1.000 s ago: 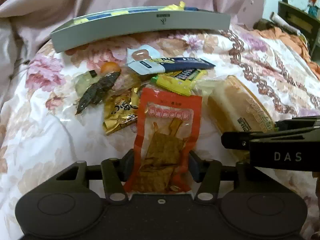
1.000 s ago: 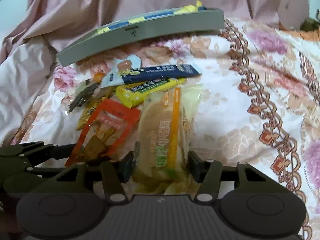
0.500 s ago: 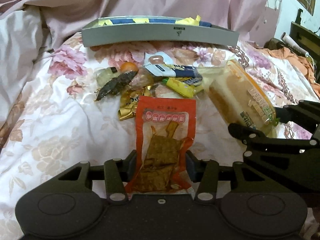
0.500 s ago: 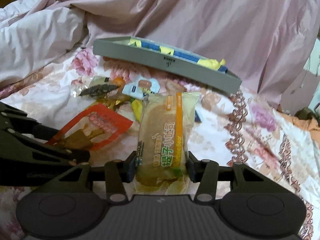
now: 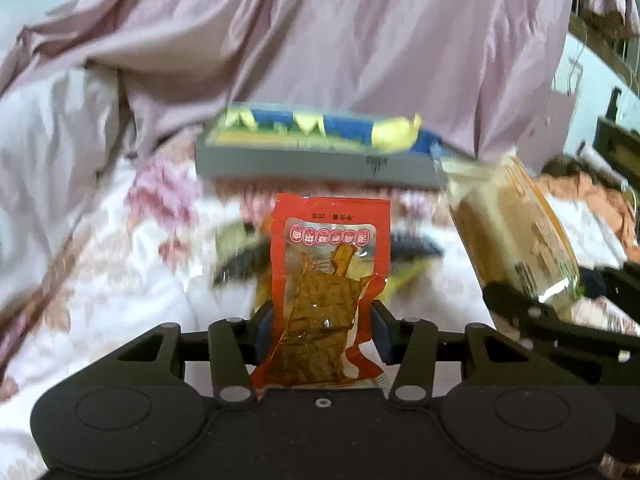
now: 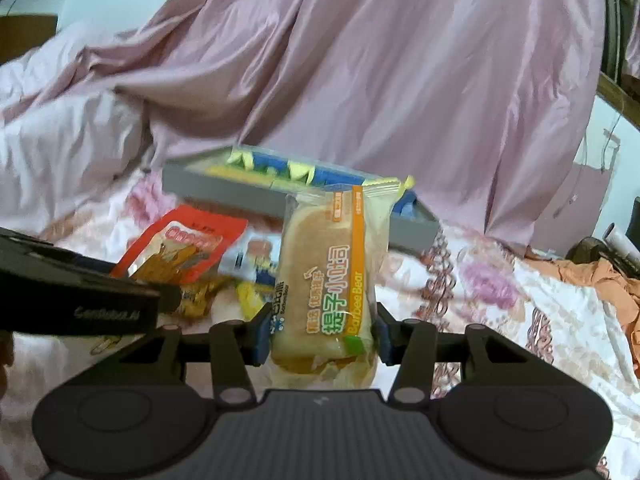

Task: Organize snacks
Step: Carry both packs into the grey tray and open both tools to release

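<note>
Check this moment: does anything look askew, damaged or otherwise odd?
Nothing looks damaged or spilled. The red snack pouch is crumpled where the left gripper pinches it. The bread packet sits upright in the right gripper. Loose snacks lie jumbled before the grey tray.

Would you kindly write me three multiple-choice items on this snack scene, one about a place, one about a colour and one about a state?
1. Where does the grey tray lie?
A. On the floral bedspread, beyond the grippers
B. On a wooden shelf
C. On the floor

2. What colour is the border of the tofu snack packet?
A. Green
B. Red-orange
C. Black

3. What is the state of the right gripper?
A. Open and bare
B. Shut on the bread packet
C. Shut on a spoon

Answers: 1 A, the tray rests on the flowered cloth behind both packets. 2 B, its edges show red-orange in both views. 3 B, both fingers press the packet's sides.
</note>
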Tool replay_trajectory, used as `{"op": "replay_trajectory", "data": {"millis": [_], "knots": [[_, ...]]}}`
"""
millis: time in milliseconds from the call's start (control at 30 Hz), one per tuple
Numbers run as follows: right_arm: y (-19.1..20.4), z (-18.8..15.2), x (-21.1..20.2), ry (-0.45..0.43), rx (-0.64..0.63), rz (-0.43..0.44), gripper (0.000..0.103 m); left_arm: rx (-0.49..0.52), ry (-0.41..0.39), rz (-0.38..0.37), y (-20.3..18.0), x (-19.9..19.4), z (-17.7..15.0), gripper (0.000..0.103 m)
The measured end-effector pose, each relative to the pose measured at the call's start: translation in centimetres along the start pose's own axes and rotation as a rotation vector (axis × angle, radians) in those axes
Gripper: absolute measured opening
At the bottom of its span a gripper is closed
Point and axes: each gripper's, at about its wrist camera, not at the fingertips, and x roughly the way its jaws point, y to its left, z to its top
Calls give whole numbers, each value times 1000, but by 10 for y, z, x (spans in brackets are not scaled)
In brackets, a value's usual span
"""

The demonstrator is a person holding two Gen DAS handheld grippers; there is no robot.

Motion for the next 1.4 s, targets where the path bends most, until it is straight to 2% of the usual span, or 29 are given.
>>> {"op": "replay_trajectory", "data": {"millis": [200, 300, 400, 533, 667, 867, 1000, 1133, 1233, 1400], "knots": [[-23, 19, 7, -56, 49, -16, 53, -39, -85, 3, -13, 8, 40, 51], [-35, 35, 26, -87, 79, -40, 53, -31, -129, 12, -19, 14, 61, 51], [-50, 52, 47, -104, 152, -22, 53, -31, -155, 21, -21, 22, 81, 51], [-63, 66, 70, -145, 178, -24, 53, -16, -181, 43, -24, 34, 103, 51], [-82, 72, 93, -176, 244, -14, 53, -61, -161, 63, -22, 53, 125, 51], [-106, 69, 126, -228, 316, 7, 53, -62, -155, 111, -26, 93, 158, 51], [-114, 70, 148, -232, 362, 49, 54, -126, -164, 96, -22, 122, 171, 51], [-111, 71, 168, -255, 363, 93, 54, -118, -158, 118, -22, 152, 177, 51], [-107, 70, 184, -242, 349, 120, 54, -103, -133, 137, -22, 172, 177, 51], [-114, 67, 209, -155, 406, 173, 54, -115, -62, 134, -17, 197, 173, 51]]}}
